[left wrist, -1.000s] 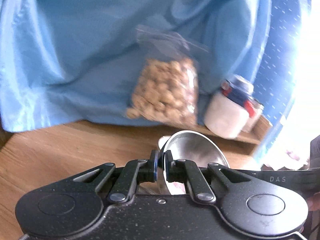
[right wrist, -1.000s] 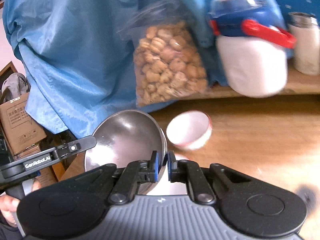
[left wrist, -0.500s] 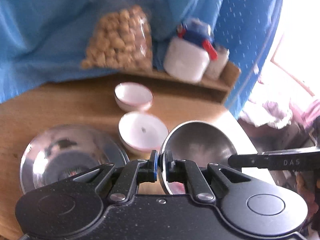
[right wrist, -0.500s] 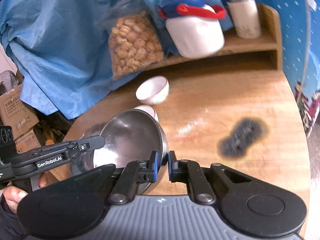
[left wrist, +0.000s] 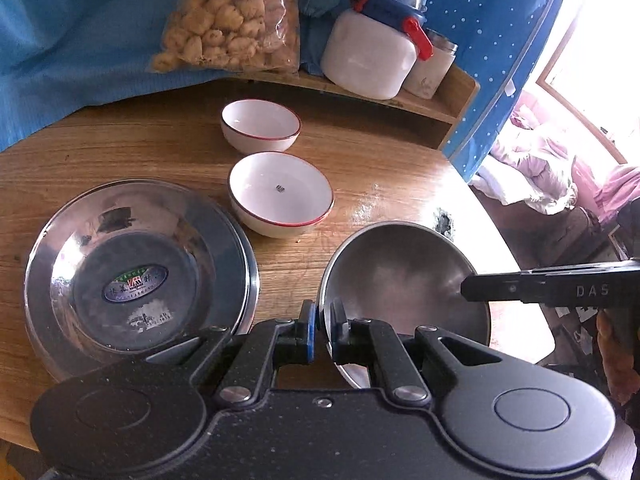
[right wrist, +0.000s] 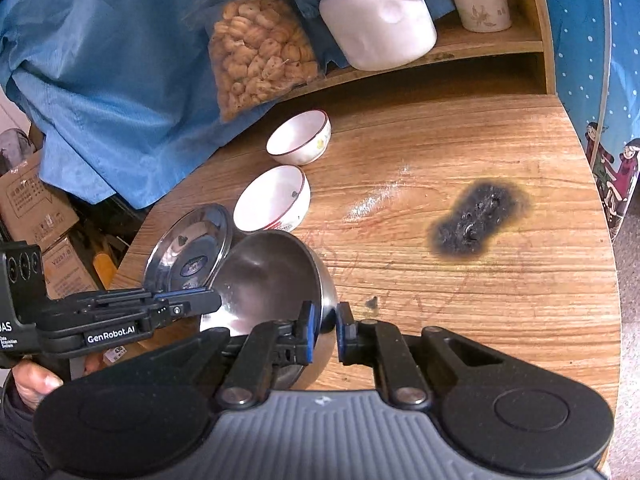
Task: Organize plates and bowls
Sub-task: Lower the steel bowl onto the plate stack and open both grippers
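Both hand-held grippers, left point(left wrist: 322, 330), right point(right wrist: 324, 330), clamping steel bowl point(left wrist: 404, 276) rim (scorch mark point(right wrist: 478, 220) fully visible right view only)

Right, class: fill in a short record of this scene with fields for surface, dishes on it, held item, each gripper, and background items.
surface: round wooden table with a black burn mark
dishes on it: two white red-rimmed ceramic bowls; shiny steel plate
held item: tilted steel bowl
left gripper: shut on the bowl's rim
right gripper: shut on the rim opposite
background items: bag of snacks, white jar with blue lid
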Motion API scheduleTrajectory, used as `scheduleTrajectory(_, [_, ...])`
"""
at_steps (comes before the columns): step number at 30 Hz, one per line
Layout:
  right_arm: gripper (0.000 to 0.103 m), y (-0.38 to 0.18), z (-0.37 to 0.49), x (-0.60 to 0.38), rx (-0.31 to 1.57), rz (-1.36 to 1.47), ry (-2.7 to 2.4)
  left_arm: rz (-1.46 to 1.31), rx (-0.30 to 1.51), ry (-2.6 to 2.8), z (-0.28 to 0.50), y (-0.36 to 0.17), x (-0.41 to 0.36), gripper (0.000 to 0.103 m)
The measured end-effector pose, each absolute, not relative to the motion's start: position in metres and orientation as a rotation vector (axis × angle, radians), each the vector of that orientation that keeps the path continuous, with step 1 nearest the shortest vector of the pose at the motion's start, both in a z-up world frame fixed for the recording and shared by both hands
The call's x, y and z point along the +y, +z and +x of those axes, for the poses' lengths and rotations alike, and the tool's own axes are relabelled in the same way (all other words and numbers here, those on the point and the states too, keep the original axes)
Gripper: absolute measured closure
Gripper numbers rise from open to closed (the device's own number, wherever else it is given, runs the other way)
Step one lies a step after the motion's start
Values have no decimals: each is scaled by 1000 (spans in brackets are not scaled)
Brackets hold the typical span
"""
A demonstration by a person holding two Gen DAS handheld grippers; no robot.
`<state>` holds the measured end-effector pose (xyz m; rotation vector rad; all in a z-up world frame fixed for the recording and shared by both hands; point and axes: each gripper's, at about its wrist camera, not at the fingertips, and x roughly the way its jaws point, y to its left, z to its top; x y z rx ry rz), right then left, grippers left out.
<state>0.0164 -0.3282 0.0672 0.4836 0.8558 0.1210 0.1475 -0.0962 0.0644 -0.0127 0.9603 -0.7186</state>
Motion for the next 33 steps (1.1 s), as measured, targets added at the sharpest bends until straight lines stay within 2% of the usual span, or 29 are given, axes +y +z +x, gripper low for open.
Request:
scheduleTrajectory(21, [91,68,28,-319,793,337,101,12,933,-713,154,73,-98,93])
scheduleTrajectory(23, [88,70,28,-319,774,317,88,7,912,-703,156,78,-95,85])
scheduleTrajectory(27, [88,74,31,-322,744,299,84,-3,843,-636,167,89,-88,79])
scheduleTrajectory(29, [84,76,35,-323,730,293,85,7,799,-587,176,93,-87,63])
scheduleTrajectory(30, [77,77,37,-323,723,290,86,21,778,-562,181,95,-87,58])
scheduleTrajectory(32, [64,77,44,-325,711,289,88,49,740,-514,193,97,-88,35])
scheduleTrajectory(33, [57,77,47,-327,707,290,90,58,726,-498,199,98,-88,30])
